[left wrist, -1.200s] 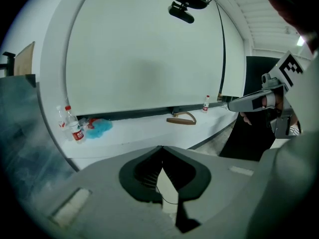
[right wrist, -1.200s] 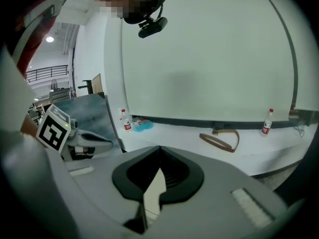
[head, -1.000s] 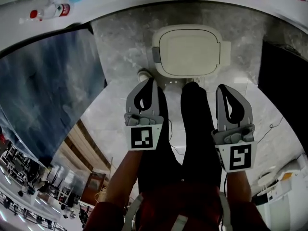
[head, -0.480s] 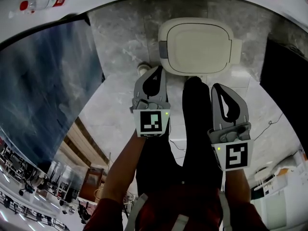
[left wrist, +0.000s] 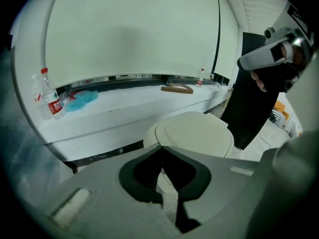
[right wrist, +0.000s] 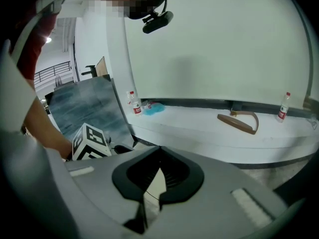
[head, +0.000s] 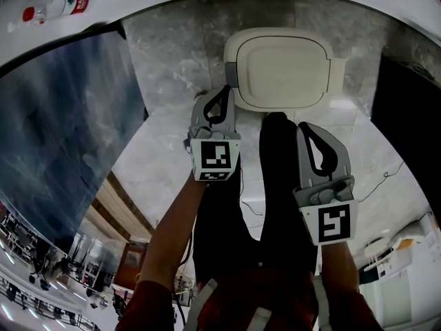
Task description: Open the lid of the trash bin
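The trash bin [head: 279, 67] stands on the marble floor with its cream lid [left wrist: 194, 133] down flat. A grey tab [head: 231, 74] sits on the bin's left side. My left gripper [head: 222, 92] is shut with nothing in it. Its tips are at the lid's near left corner, just below the tab; contact cannot be told. In the left gripper view the lid lies right beyond the closed tips of the left gripper [left wrist: 160, 147]. My right gripper [head: 306, 128] is shut and empty. It hangs nearer to me, short of the bin's front edge. The right gripper view shows no bin beyond the right gripper [right wrist: 159, 148].
A white ledge [left wrist: 124, 108] runs behind the bin, with water bottles [left wrist: 50, 96], a blue cloth [left wrist: 79, 98] and a wooden piece [left wrist: 178, 88] on it. A dark grey-blue panel [head: 62, 129] stands at the left, a black panel [head: 406, 102] at the right. The person's legs [head: 275, 185] stand before the bin.
My left gripper has moved forward and up to the lid's near left corner. The right gripper crept slightly forward. The lid stays down.
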`<state>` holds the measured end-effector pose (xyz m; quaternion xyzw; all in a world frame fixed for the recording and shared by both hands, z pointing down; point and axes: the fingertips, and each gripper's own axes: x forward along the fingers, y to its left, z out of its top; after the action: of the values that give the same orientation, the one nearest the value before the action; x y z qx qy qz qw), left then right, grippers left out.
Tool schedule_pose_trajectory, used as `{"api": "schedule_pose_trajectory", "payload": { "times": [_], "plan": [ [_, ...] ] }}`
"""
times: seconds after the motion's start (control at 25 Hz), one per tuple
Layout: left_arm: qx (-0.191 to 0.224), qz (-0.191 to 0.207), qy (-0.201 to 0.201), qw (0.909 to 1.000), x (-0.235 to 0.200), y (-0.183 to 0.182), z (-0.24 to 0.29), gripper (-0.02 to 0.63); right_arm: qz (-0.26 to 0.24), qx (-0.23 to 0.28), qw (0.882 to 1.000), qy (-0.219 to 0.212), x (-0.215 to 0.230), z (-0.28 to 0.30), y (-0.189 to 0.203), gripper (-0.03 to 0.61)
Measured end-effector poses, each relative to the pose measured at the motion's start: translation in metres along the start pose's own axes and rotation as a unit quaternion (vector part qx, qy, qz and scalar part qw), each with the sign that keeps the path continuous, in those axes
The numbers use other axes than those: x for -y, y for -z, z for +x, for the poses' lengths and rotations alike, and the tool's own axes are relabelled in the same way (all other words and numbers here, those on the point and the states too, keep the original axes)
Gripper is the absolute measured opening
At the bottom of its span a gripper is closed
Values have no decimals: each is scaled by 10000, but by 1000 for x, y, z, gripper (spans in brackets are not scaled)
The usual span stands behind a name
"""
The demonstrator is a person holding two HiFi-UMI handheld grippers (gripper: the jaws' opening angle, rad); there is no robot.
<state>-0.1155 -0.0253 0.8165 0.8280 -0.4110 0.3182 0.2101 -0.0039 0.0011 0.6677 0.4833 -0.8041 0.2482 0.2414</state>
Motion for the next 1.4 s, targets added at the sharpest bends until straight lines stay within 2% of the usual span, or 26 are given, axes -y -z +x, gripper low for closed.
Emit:
{"api": "schedule_pose_trajectory", "payload": {
  "times": [0.52, 0.68, 0.88, 1.4],
  "plan": [
    [-224, 98, -68, 9997, -10, 5, 31, 3, 39, -6, 10000, 28, 10, 0, -1, 0],
    [-366, -5, -137, 9992, -14, 12, 39, 3, 35, -57, 10000, 32, 14, 0, -1, 0],
    [-348, 34, -129, 9993, -13, 14, 39, 5, 34, -46, 10000, 71, 18, 0, -3, 0],
    [-117, -361, -55, 9993, -17, 17, 40, 8, 9, -17, 10000, 57, 19, -4, -11, 0]
  ]
}}
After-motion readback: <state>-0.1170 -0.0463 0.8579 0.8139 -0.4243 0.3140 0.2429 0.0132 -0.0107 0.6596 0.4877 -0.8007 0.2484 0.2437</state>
